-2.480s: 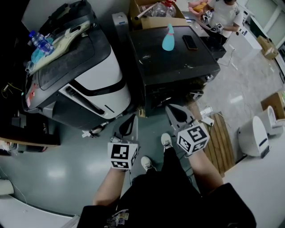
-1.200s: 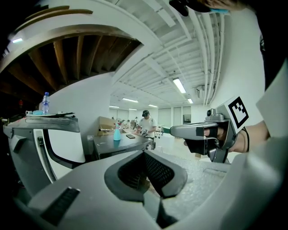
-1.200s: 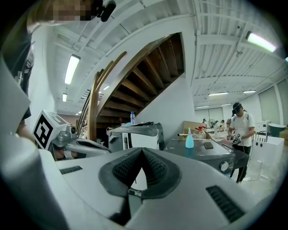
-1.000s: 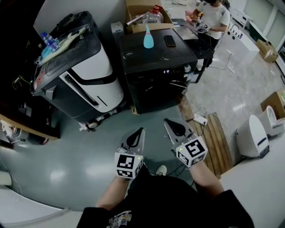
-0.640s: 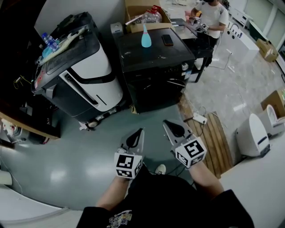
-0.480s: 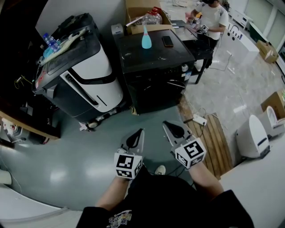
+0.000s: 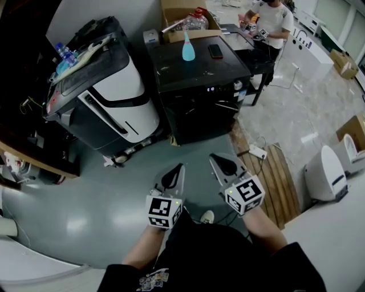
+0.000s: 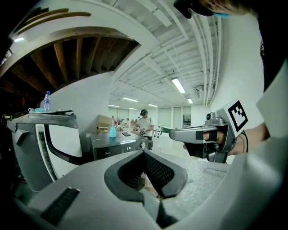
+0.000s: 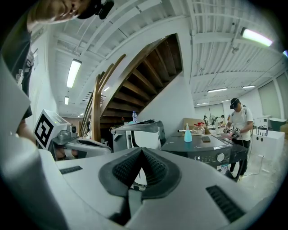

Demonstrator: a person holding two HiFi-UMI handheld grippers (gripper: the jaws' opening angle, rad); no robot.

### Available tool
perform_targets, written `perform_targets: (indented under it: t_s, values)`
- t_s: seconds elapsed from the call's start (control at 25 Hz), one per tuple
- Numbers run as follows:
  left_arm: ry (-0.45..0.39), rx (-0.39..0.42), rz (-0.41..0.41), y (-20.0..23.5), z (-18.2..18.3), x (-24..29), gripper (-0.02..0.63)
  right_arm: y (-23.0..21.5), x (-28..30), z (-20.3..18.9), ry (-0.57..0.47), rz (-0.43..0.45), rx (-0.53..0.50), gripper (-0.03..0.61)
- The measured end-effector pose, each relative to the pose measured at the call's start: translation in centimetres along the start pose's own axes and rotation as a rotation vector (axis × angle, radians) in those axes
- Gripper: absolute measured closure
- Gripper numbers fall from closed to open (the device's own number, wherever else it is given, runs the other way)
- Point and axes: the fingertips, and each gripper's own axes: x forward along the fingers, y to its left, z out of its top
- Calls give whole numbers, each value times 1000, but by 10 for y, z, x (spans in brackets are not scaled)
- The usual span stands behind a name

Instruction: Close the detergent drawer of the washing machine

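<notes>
The black washing machine point(image 7: 199, 74) stands ahead of me across the grey floor, with its lit control strip point(image 7: 219, 89) along the top of its front. I see no drawer standing out from that front. A blue bottle point(image 7: 187, 48) and a phone point(image 7: 215, 51) lie on its lid. My left gripper point(image 7: 181, 166) and right gripper point(image 7: 212, 155) hover side by side well short of the machine, both shut and holding nothing. In the left gripper view the machine point(image 8: 119, 146) is far beyond the shut left gripper point(image 8: 144, 152). The right gripper point(image 9: 141, 149) also points toward the machine point(image 9: 202, 150).
A white and black appliance point(image 7: 114, 97) with bottles on top stands left of the washer. Behind it is a cardboard box point(image 7: 182, 23). A person in a white shirt point(image 7: 272, 17) works at the back right. A wooden pallet point(image 7: 279, 177), a power strip point(image 7: 258, 152) and a white device point(image 7: 325, 177) lie to the right.
Since the earliest frame I have backed away from the washing machine, and both grippers are farther from it. Over the last half second nothing has visibly moved.
</notes>
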Motion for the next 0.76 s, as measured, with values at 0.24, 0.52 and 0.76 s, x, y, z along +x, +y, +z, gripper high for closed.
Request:
perform_targets:
  t_s: [0.24,0.52,0.76]
  values:
    - [-6,8,2,2,2,2,611,0,0,2,40,-22,44,581]
    - [-6,10,10,5,0,2,611,-3,4,-1,13,-12,27,581]
    - [-6,-5,7,8,4,2,611,-5,11,2,-6,-6,13,581]
